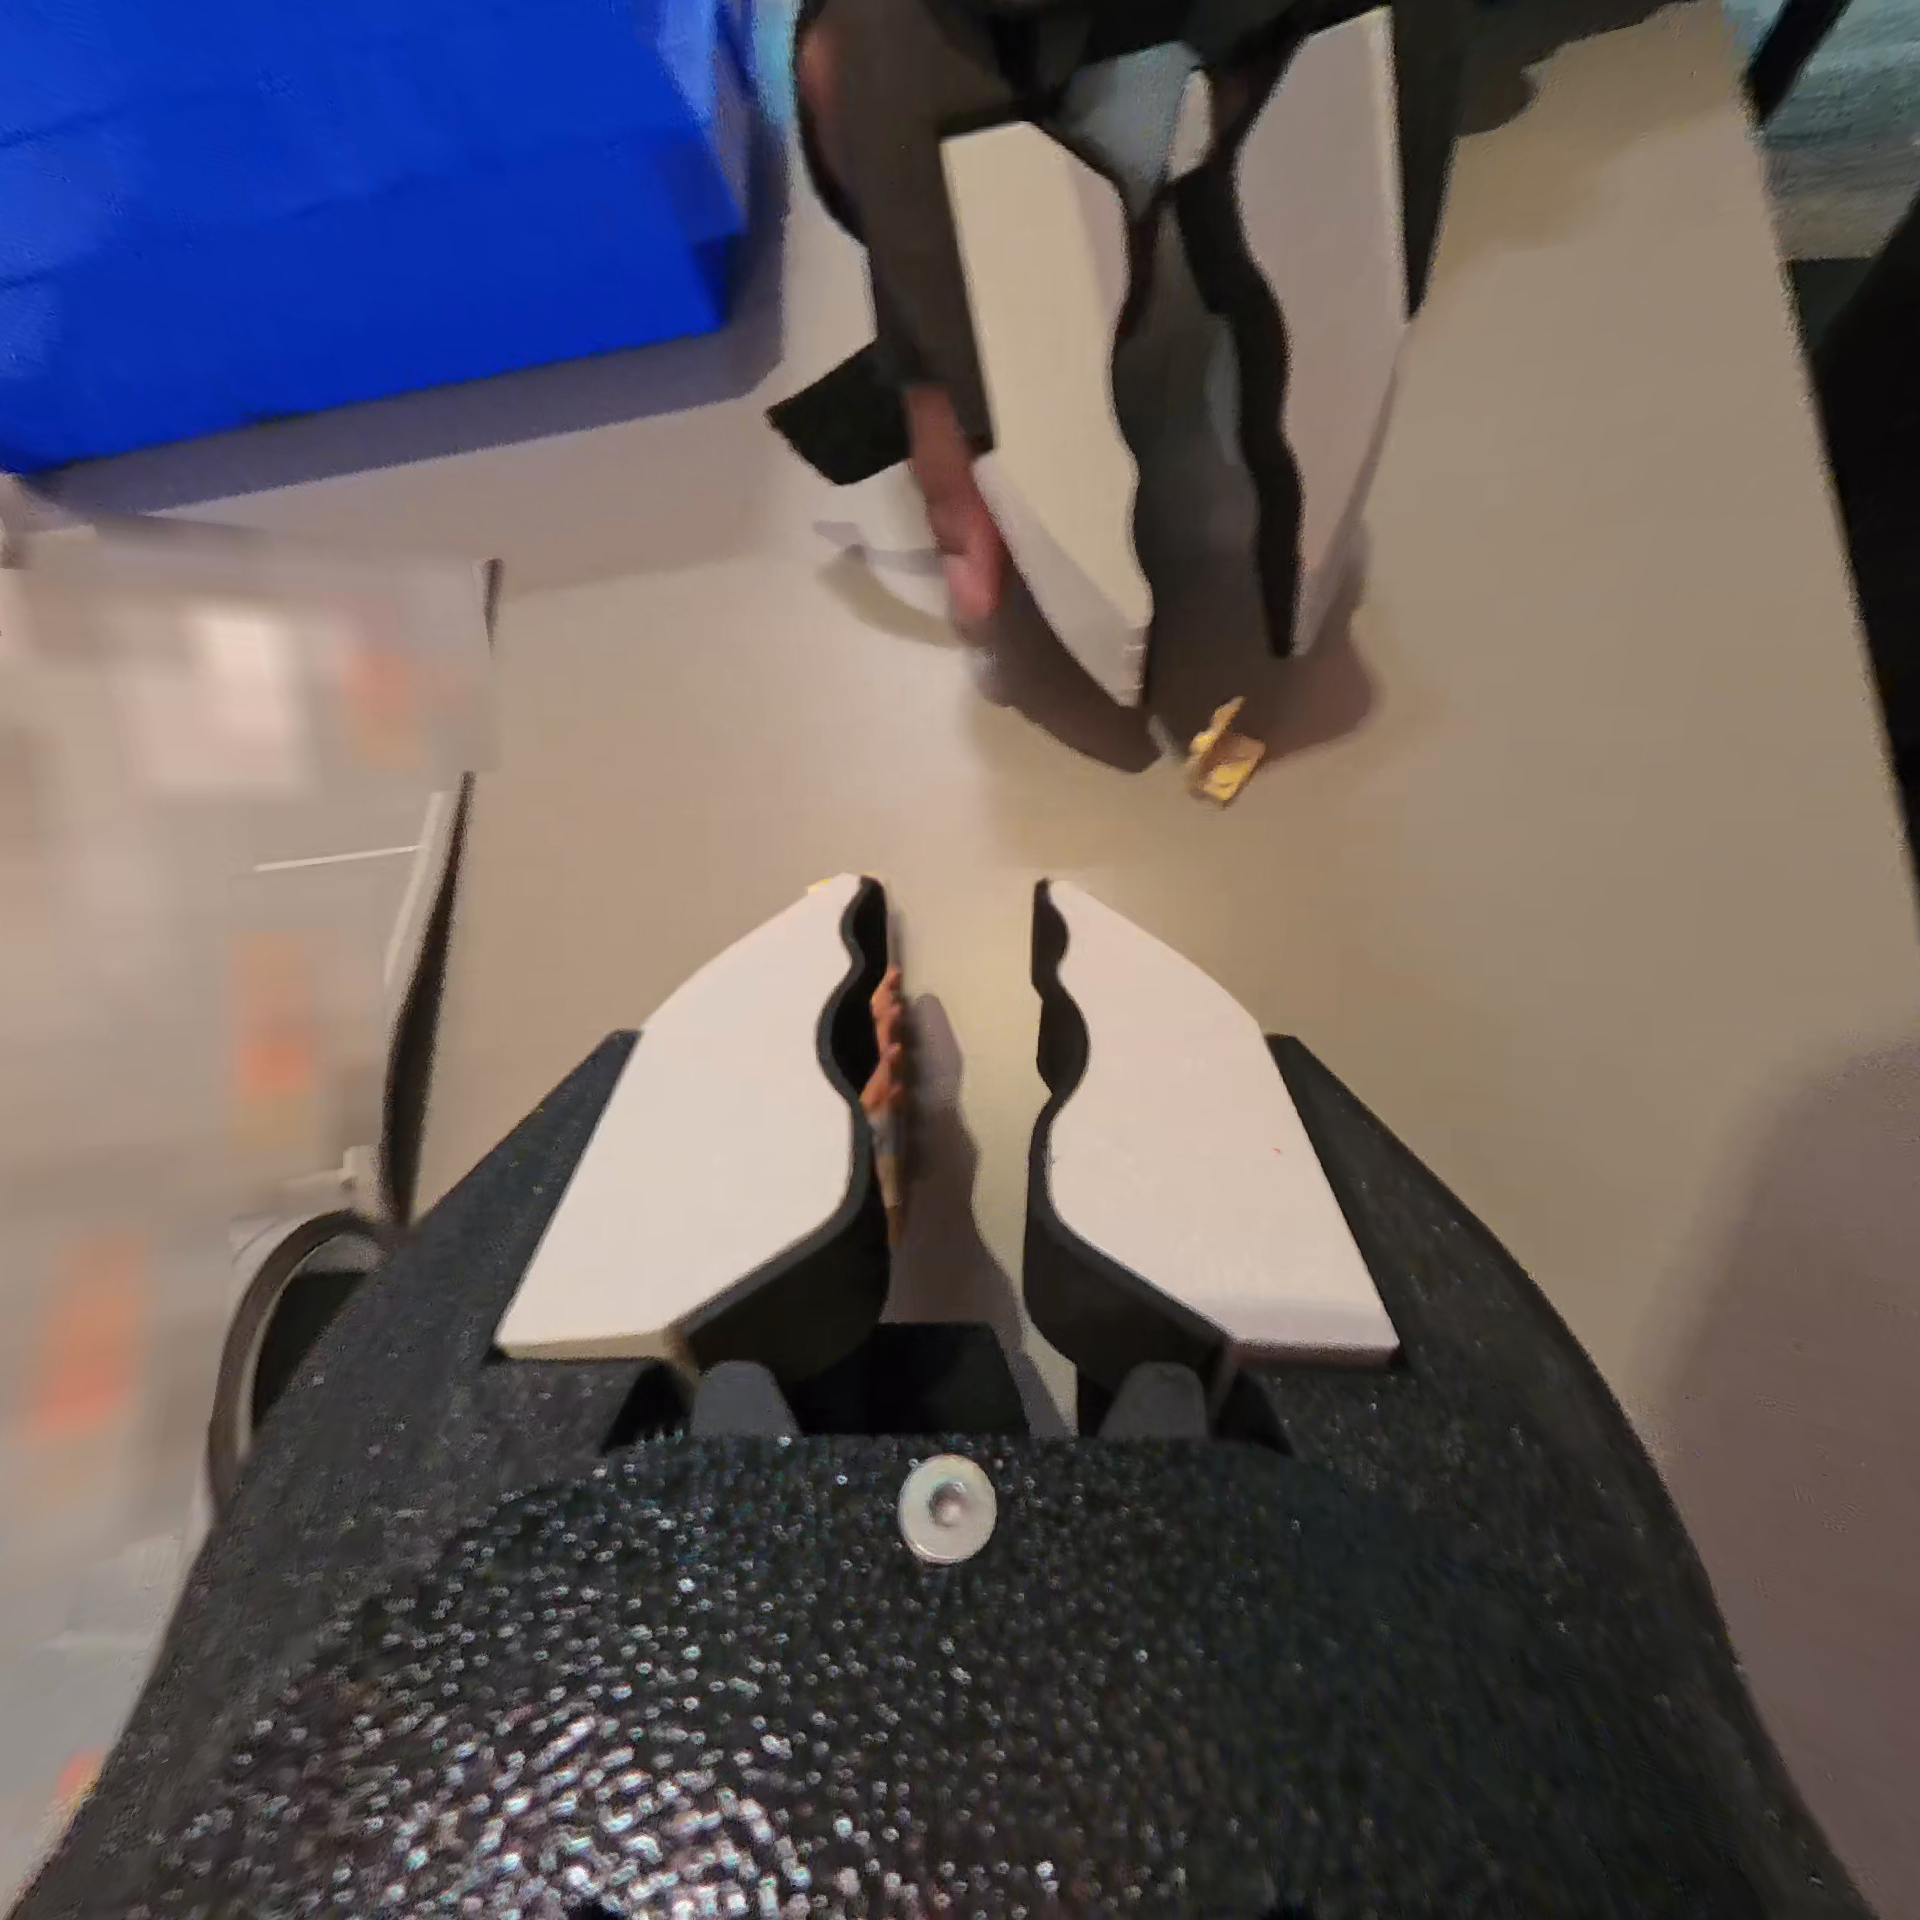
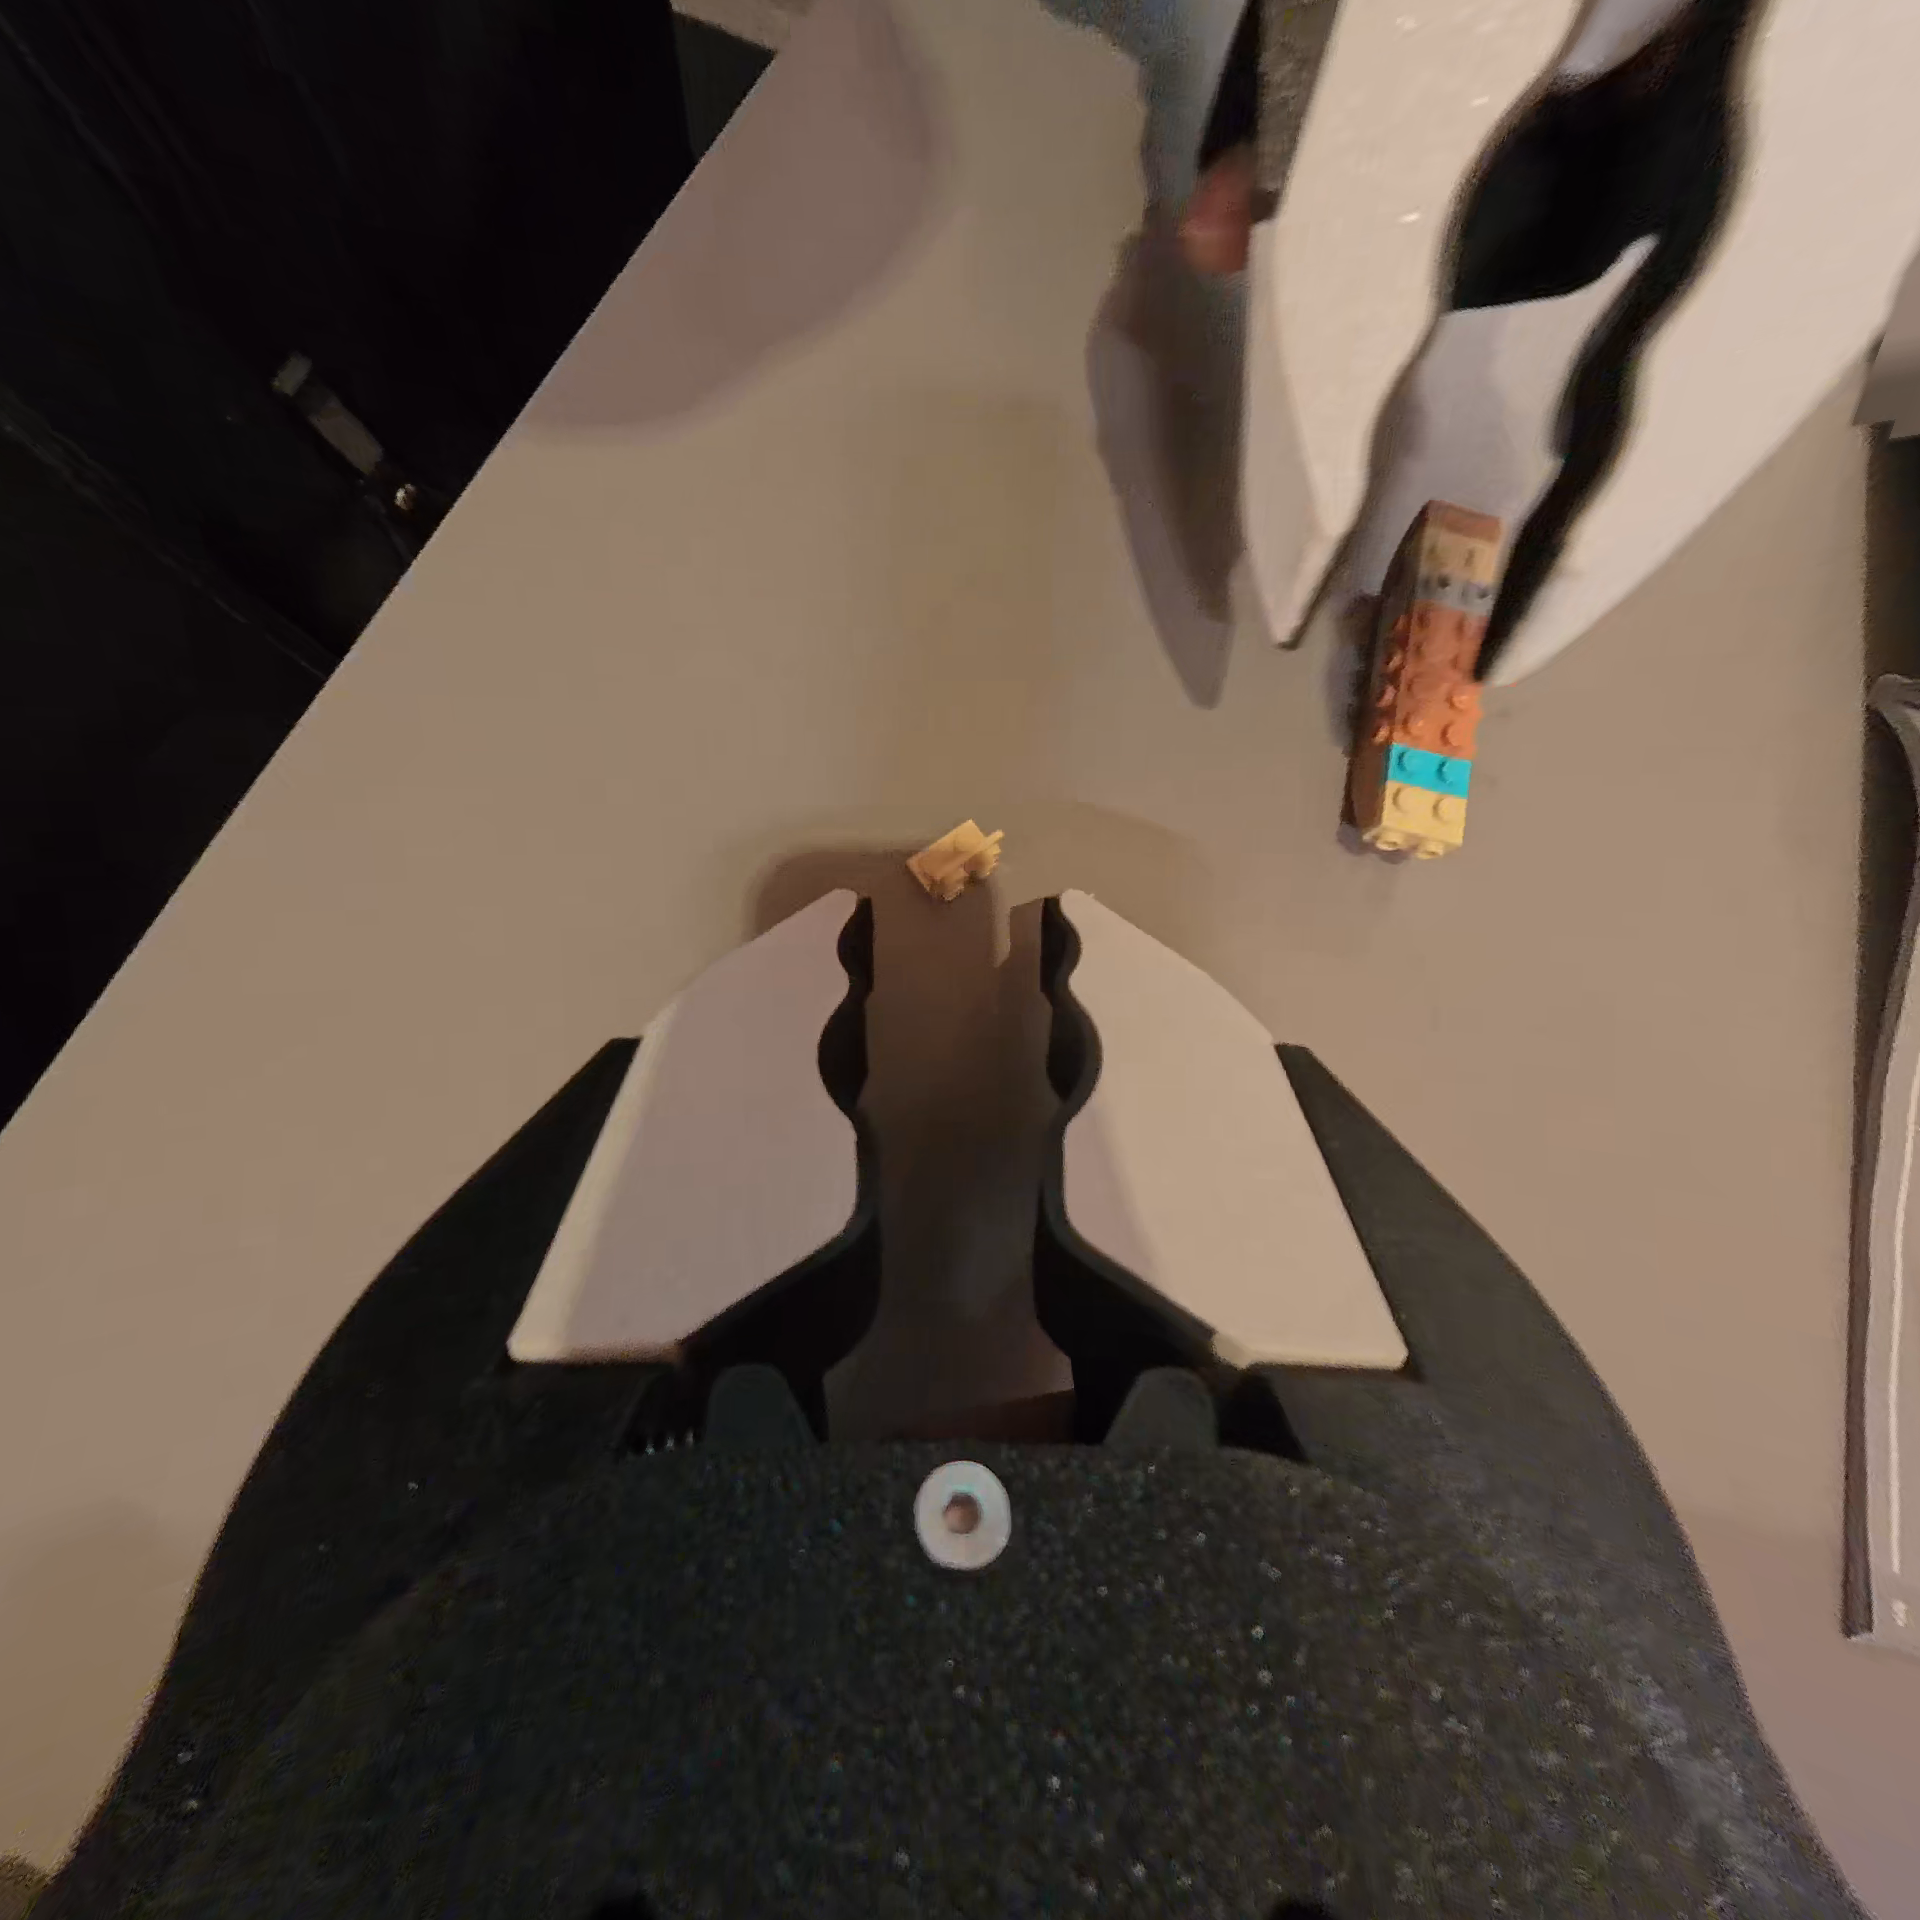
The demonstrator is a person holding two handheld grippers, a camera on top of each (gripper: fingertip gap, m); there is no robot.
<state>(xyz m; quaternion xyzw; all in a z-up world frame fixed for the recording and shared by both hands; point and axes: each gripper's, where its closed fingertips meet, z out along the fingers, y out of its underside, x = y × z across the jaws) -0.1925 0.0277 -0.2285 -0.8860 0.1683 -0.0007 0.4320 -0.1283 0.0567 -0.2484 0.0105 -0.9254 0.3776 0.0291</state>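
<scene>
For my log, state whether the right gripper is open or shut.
Open: the right gripper has parted fingers, nothing between; a tan piece lies beyond them.

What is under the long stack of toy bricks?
The brick stack lies flat on the pale table, partly between the left tool's fingers. Its own body hides whatever might be beneath it.

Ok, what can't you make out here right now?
- Left wrist view: brick stack mostly hidden behind left gripper's finger; contact unclear.
- Right wrist view: its far end covered by that gripper.
- Small tan piece: too small for its shape.
- Blue bin: blurred, cut off by edge.
</scene>
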